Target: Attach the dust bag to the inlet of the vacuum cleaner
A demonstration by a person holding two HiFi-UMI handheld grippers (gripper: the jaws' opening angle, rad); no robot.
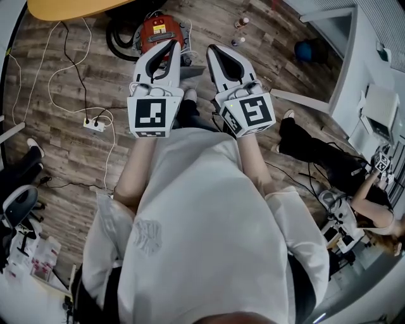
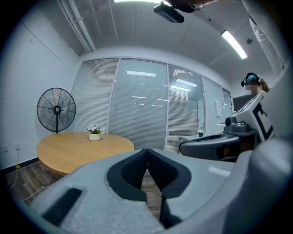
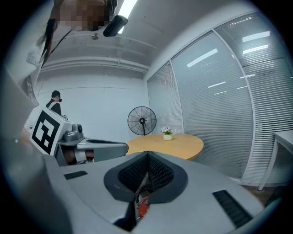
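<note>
Vacuum cleaner [image 1: 161, 30]: red body with black trim, sits on the floor at the top of the head view.

Wooden floor [image 1: 69, 158]: grey-brown planks, spreads out from the vacuum cleaner on every side.

Round table [image 1: 69, 7]: pale wood, stands beyond the vacuum cleaner and to its left. Shows only its rim in the head view.

Second person [image 1: 316, 155]: dark trousers, low down, well to the right of the vacuum cleaner.

Left gripper [image 1: 171, 44]: held above the floor on the near side of the vacuum cleaner, tips overlapping its right edge in the head view. Jaws closed tip to tip, nothing between the pads.

Right gripper [image 1: 212, 50]: just to the right of the vacuum cleaner in the head view, also on its near side. Jaws likewise pressed together, gripping nothing.

Fan [image 2: 56, 111]: black, on a stand, farther from the vacuum cleaner than the table is.

Black hose [image 1: 117, 39]: curls against the vacuum cleaner's left side.

Power strip [image 1: 95, 124]: white, lies left of the vacuum cleaner and nearer the wearer, with thin white cables looping off it.

Small bottles [image 1: 240, 23]: stand on the floor to the right of the vacuum cleaner, apart from it.

Flowerpot [image 2: 94, 134]: white, with small blooms, stands on the table beyond the vacuum cleaner.
</note>
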